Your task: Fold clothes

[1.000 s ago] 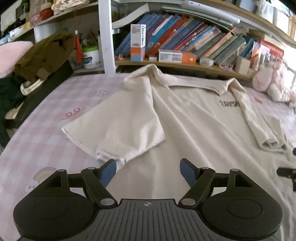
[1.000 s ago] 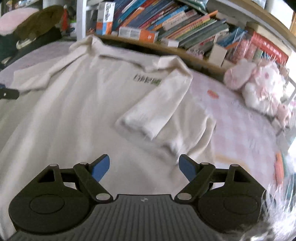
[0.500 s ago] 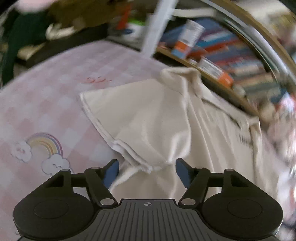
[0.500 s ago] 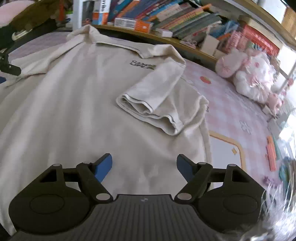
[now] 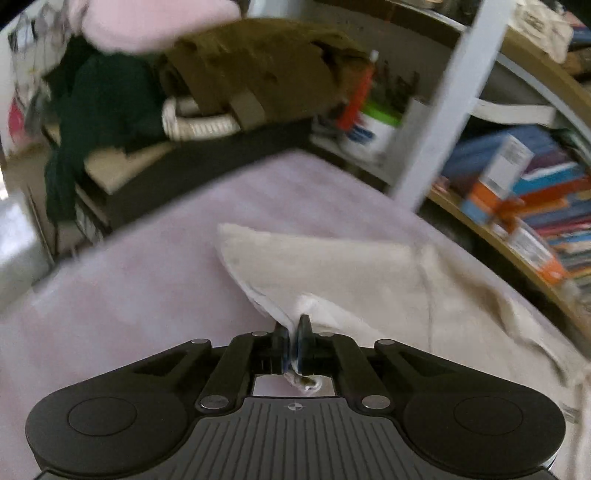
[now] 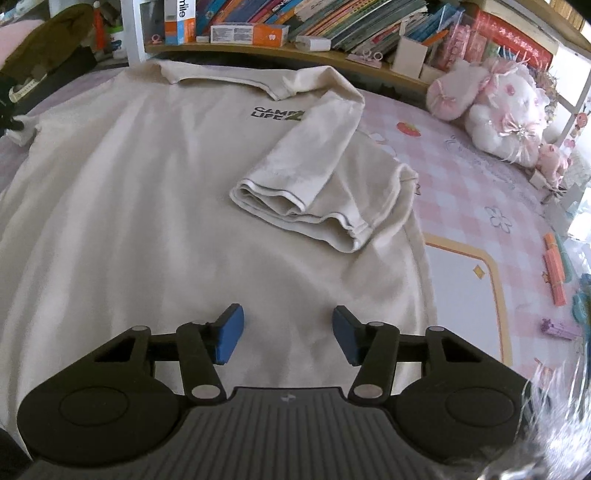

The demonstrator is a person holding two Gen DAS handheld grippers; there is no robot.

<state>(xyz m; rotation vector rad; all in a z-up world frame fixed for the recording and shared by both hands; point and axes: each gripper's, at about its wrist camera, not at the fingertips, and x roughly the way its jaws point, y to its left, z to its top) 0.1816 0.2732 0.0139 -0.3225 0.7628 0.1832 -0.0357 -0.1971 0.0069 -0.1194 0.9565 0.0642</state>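
A cream polo shirt [image 6: 155,192] with a dark chest logo lies spread face up on a pink checked bed sheet [image 6: 461,177]. Its right sleeve [image 6: 306,177] is folded inward over the chest. In the left wrist view my left gripper [image 5: 293,334] is shut on the hem of the shirt's left sleeve [image 5: 332,269], with cloth pinched between the pads. My right gripper [image 6: 286,332] hovers over the shirt's lower body near its right side; its jaws are closing, the blue pads [image 6: 231,330] stand apart and no cloth is pinched between them.
A low shelf of books [image 6: 332,22] and boxes runs along the far side of the bed. Pink plush toys [image 6: 498,107] sit at the back right. A pile of dark and olive clothes [image 5: 236,77] lies on a black stand at the left. Small toys [image 6: 554,269] lie at the right edge.
My left gripper swung left to the sleeve's hem and closed on it. The right gripper's jaws narrowed while it stayed over the shirt's lower body.
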